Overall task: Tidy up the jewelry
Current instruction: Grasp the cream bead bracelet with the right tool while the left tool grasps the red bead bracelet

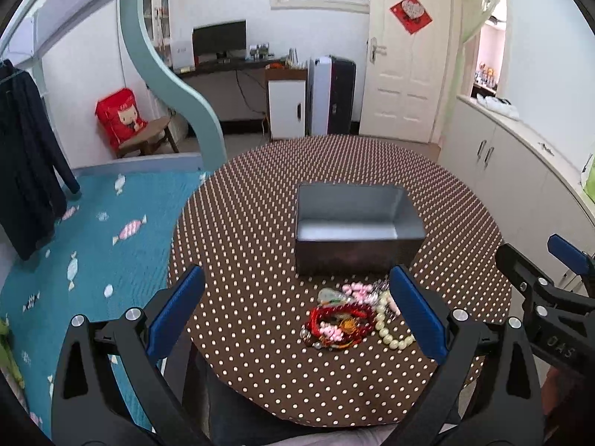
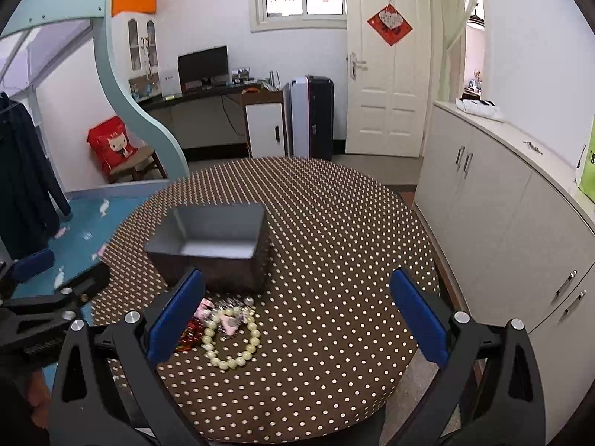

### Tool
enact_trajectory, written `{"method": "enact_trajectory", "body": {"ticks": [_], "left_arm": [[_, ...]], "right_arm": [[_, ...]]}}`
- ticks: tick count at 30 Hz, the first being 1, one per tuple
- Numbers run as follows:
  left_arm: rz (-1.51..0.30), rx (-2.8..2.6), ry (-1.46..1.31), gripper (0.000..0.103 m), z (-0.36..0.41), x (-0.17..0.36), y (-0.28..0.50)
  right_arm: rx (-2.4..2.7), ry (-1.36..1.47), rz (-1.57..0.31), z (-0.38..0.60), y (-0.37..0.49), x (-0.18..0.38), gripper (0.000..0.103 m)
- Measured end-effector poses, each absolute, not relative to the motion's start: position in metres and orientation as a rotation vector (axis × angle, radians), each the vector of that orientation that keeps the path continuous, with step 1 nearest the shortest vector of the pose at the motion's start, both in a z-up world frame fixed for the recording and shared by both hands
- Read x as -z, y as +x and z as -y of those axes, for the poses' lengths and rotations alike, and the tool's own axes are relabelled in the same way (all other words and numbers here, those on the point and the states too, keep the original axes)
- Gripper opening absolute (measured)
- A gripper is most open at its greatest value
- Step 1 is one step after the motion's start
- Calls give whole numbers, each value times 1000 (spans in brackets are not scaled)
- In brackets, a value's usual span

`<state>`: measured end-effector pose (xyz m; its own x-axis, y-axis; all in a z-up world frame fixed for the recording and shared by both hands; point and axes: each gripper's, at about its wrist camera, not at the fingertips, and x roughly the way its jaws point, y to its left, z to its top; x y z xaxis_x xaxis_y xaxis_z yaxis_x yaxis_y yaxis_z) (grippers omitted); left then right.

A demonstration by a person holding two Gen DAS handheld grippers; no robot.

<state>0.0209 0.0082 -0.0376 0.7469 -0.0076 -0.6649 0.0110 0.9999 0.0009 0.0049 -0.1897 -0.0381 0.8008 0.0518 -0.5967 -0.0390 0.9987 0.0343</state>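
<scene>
A grey metal box [image 1: 359,219] stands open and empty on the round polka-dot table [image 1: 253,223]; it also shows in the right wrist view [image 2: 219,241]. A pile of jewelry lies in front of it: a red bead bracelet [image 1: 340,321], pink beads [image 1: 357,290] and a cream pearl bracelet [image 1: 394,329], also seen in the right wrist view [image 2: 232,338]. My left gripper [image 1: 297,312] is open and empty above the table's near edge, just short of the pile. My right gripper [image 2: 297,316] is open and empty, to the right of the pile.
A bed with a teal candy-print cover [image 1: 93,245] lies left of the table. White cabinets [image 2: 502,223] run along the right. A desk with a monitor [image 1: 219,39], suitcases [image 1: 331,94] and a door [image 1: 405,59] stand at the back.
</scene>
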Motion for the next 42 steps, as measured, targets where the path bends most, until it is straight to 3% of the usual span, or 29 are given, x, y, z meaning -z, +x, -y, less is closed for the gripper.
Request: {"method": "enact_trajectory", "body": {"ticks": [11, 23, 25, 27, 31, 33, 34, 36, 39, 42], "left_arm": [[-883, 34, 0, 98, -22, 88, 45], [-970, 91, -7, 98, -29, 129, 63], [-969, 93, 2, 98, -29, 133, 65], [-965, 96, 20, 98, -28, 134, 66], [-963, 114, 29, 98, -24, 136, 70], [-944, 128, 28, 96, -23, 133, 70], [-931, 144, 29, 93, -21, 131, 70], [-913, 189, 32, 73, -17, 127, 72], [-893, 263, 60, 69, -7, 124, 73], [-866, 315, 133, 60, 4, 124, 73]], "right_arm": [[-155, 70, -728, 189, 29, 93, 96], [-106, -80, -785, 172, 35, 130, 95], [-117, -97, -796, 170, 36, 135, 89], [-134, -94, -810, 168, 37, 139, 69], [-165, -84, -809, 167, 37, 141, 59], [-187, -96, -802, 164, 36, 139, 46], [-197, -98, -799, 161, 34, 139, 43], [-217, -110, -794, 158, 33, 138, 24], [-220, -110, -793, 160, 34, 136, 12], [-233, -59, -798, 171, 36, 136, 9]]}}
